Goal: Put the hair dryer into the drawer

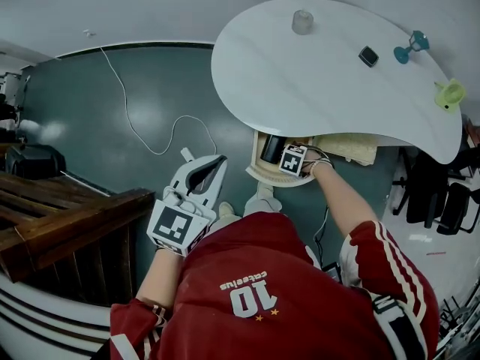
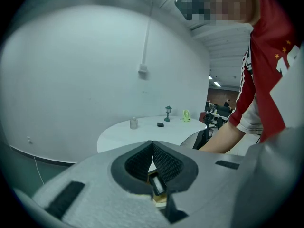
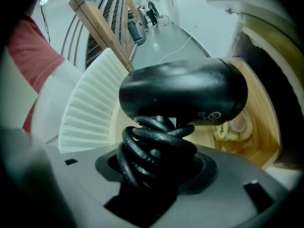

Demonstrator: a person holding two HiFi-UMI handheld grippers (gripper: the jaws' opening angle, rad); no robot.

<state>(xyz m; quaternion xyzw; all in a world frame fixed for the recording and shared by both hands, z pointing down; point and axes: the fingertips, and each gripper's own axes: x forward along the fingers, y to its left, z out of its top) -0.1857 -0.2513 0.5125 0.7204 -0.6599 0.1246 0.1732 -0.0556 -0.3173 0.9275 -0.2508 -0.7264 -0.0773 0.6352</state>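
The black hair dryer [image 3: 185, 91] has its cord wound round the handle, and my right gripper [image 3: 156, 163] is shut on that wrapped handle. In the head view the hair dryer [image 1: 271, 148] hangs over the open wooden drawer [image 1: 259, 175] under the white table [image 1: 285, 81], with the right gripper [image 1: 289, 156] pointing steeply down. The drawer's wooden wall [image 3: 259, 103] is right behind the dryer. My left gripper [image 1: 216, 162] is held up over the floor at the left, away from the drawer, its jaws together with nothing between them [image 2: 152, 144].
A small yellowish and pink thing [image 3: 232, 127] lies inside the drawer. On the table stand a jar [image 1: 302, 22], a small black object [image 1: 368, 56], a teal lamp [image 1: 410, 47] and a green fan [image 1: 450, 94]. A wooden stair rail [image 1: 67, 223] runs at the left, a white cable [image 1: 142, 133] crosses the floor.
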